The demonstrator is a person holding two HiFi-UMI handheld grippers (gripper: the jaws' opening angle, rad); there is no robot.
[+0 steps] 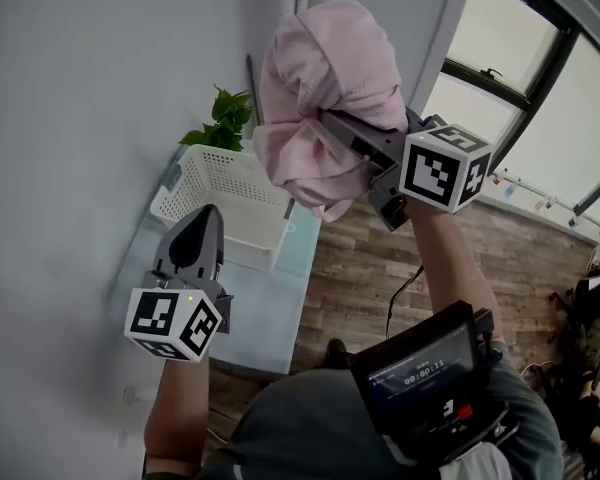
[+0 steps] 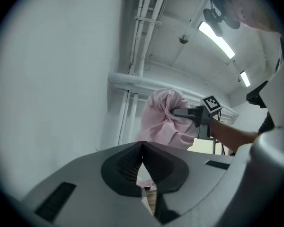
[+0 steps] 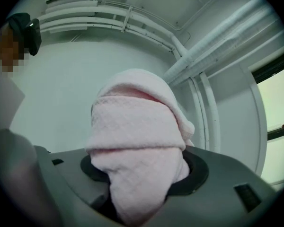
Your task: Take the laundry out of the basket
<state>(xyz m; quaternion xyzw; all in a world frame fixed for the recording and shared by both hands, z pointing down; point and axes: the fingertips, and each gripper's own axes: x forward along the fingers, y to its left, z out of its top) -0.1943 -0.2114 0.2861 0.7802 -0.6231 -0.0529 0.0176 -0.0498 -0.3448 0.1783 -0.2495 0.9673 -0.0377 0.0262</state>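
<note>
- right gripper point(image 1: 332, 136) is clamped on a bunched pink towel point(image 1: 325, 63), held up high and well clear of the white basket point(image 1: 220, 183) on the table point(image 1: 270, 313) below
- in the right gripper view the jaws sit partway apart with a thick fold of the quilted cloth stuffed between them, so it's a proper bite on a wad, not a pinch on one edge
- left gripper point(image 1: 202, 220) hovers just beside the basket, jaws together with nothing in them
- handling guess: soft and floppy, and it looks light. The loose part lobes over the top of the jaws and a tail droops down under them, so it'll swing and drape rather than hold a shape
- textured weave looks grippy, I doubt it slides out. Nothing fragile here, squeeze away
- best hold is what it's got, a gathered bunch near the middle. Grab a corner and the rest would hang long and could snag the basket rim
- can't see from here whether more laundry is left inside the basket
</note>
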